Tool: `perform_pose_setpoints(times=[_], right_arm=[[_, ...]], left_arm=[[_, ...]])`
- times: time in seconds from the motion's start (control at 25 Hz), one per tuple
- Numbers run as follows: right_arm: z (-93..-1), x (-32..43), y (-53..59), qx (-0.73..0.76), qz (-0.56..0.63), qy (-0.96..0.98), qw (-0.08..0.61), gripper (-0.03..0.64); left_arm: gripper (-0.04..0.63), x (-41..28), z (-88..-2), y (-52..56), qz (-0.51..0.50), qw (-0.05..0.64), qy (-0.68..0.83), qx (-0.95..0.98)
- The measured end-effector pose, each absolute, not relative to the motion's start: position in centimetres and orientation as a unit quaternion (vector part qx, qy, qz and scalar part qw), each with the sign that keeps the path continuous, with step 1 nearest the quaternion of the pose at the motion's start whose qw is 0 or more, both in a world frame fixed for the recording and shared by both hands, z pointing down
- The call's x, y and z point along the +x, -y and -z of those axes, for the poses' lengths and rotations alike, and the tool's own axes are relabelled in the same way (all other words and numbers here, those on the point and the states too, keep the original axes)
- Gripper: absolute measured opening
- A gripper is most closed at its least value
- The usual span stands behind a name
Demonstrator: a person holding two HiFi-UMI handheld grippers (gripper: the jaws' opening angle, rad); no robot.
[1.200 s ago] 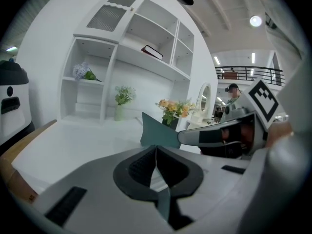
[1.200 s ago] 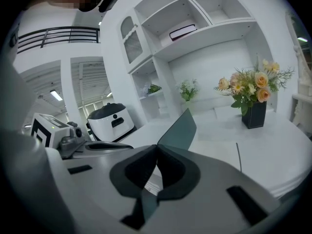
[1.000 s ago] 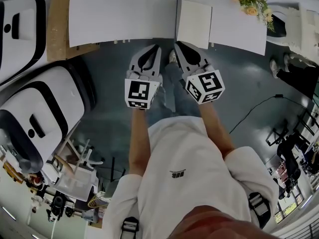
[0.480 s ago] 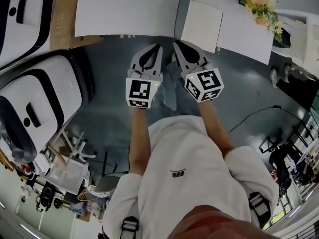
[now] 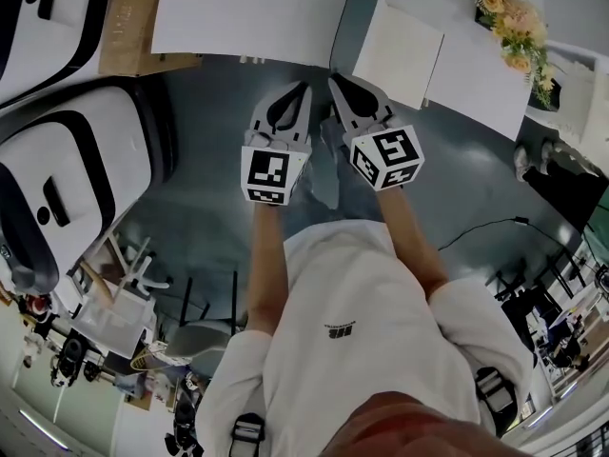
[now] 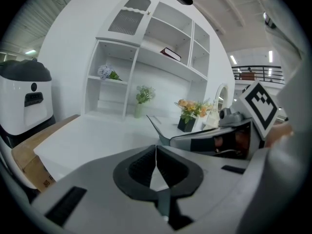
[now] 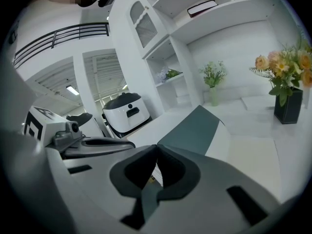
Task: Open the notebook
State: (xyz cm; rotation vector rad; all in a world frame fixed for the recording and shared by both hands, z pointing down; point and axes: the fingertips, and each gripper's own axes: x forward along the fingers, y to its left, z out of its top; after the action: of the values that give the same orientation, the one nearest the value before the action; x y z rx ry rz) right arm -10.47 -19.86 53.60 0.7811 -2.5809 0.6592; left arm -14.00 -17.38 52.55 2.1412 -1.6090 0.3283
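Notebook: the notebook (image 5: 402,53) lies at the front edge of the white surface (image 5: 238,8), right of its middle, with a white page facing up.
Cover: the dark cover (image 5: 348,27) stands half raised on the page's left. It is too steep to stay up by itself, so I judge something holds it there.
Right gripper: the right gripper (image 5: 332,79) has its jaws clenched. The near corner of the cover's free edge meets their tips and appears nipped between them, which would explain the raised cover.
Left gripper: the left gripper (image 5: 304,88) has its jaws pressed together on nothing. It hangs just off the front edge beside the right one, idle, probably kept clear of the cover's swing.
Flowers: the flowers (image 5: 514,27) stand toward the surface's far right, well apart from the cover's path.
Stage: partly open; the cover has yet to fold flat.
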Motion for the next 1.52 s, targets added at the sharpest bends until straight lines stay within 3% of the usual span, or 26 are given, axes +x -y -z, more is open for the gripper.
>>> perform_pose_setpoints(times=[1.52], right_arm=[[-63.2,-16.9,20.0,0.181,-0.248,0.91,0.279,0.006]], left_arm=[[0.0,-19.3,-57.4,17.8,-0.116,0.261,0.637,0.716]])
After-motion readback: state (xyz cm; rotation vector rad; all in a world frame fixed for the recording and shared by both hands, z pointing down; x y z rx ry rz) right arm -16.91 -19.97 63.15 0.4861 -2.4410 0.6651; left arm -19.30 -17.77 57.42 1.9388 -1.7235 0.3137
